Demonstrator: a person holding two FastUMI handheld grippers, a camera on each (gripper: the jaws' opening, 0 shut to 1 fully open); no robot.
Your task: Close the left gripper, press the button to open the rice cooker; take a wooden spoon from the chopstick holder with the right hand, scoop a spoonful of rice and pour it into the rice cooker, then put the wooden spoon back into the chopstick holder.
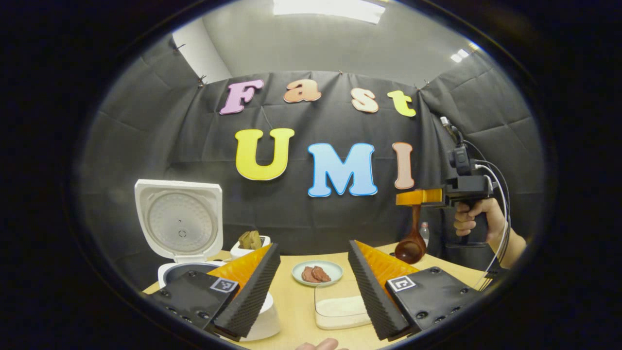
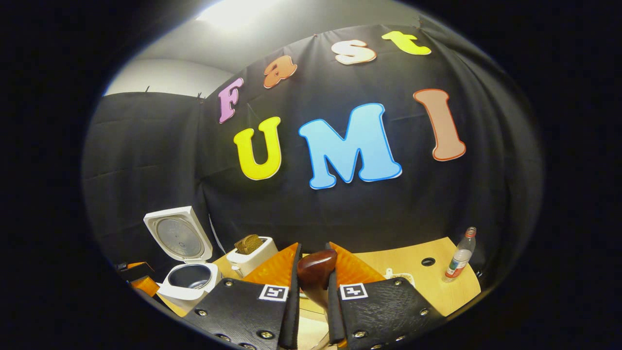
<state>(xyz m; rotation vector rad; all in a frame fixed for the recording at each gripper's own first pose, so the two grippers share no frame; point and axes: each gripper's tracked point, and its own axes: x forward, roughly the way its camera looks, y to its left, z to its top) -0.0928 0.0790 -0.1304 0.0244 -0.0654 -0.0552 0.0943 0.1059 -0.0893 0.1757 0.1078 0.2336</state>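
- Our right gripper (image 2: 313, 272) is clamped on the handle of the wooden spoon (image 2: 317, 269), whose dark bowl hangs downward; in the left gripper view the same spoon (image 1: 410, 245) dangles well above the table.
- Our left gripper (image 1: 313, 277) has its fingers spread apart with nothing between them, and a small plate of brownish food (image 1: 317, 273) sits ahead in the gap.
- The rice cooker (image 2: 187, 279) stands ahead and to the left of our right gripper, lid (image 1: 180, 219) already raised and its dark pot exposed.
- A clear tray of pale rice (image 1: 341, 307) lies just under the left gripper's right finger; we judge that to be the scooping spot.
- We judge the step in hand to be bringing the spoon down to the rice. We should lower it slowly, tilt the bowl level before lifting, and carry it low across to the pot so that no grains spill.
- A white holder (image 2: 252, 256) with something brown in it stands just beside the cooker; we cannot tell what it holds.
- The table (image 2: 427, 279) is pale wood with a round hole, and a plastic bottle (image 2: 460, 260) stands far right of our right gripper. Black cloth walls enclose the booth, beneath a lit ceiling panel.
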